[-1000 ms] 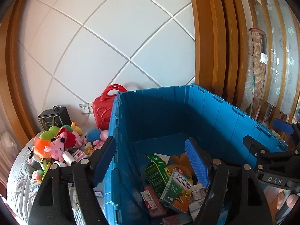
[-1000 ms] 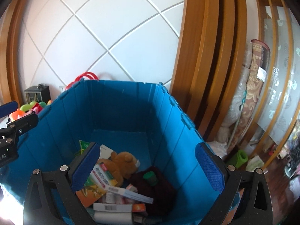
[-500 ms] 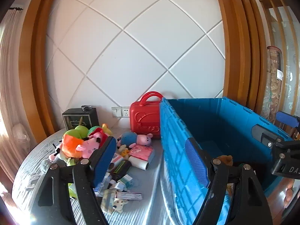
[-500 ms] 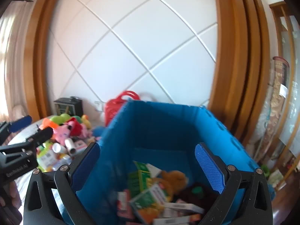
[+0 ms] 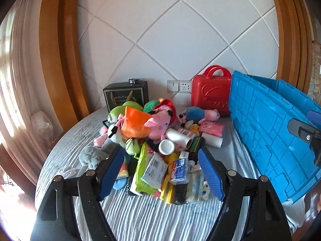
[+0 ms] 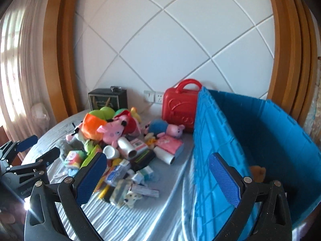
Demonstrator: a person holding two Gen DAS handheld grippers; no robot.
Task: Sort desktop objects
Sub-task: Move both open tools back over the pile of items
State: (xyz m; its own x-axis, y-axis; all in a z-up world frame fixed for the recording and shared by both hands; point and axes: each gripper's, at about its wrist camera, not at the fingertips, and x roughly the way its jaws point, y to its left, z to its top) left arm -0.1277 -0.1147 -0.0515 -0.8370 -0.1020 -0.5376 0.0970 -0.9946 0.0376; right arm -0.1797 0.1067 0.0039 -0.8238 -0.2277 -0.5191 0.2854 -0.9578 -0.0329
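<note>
Blue-padded and spread wide with nothing between its fingers, the left gripper (image 5: 161, 172) hung over a heap of plush toys, small boxes and packets (image 5: 160, 140) on a grey striped tabletop (image 5: 140, 221); the right gripper (image 6: 158, 178), equally wide and empty, straddled the near wall of a large blue plastic crate (image 6: 250, 130) just beside the heap; a red plastic carry case (image 6: 180, 104) stood behind, against the white wall.

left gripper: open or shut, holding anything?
Open and empty. The left gripper has its blue pads spread wide over the clutter pile, nothing between them.
</note>
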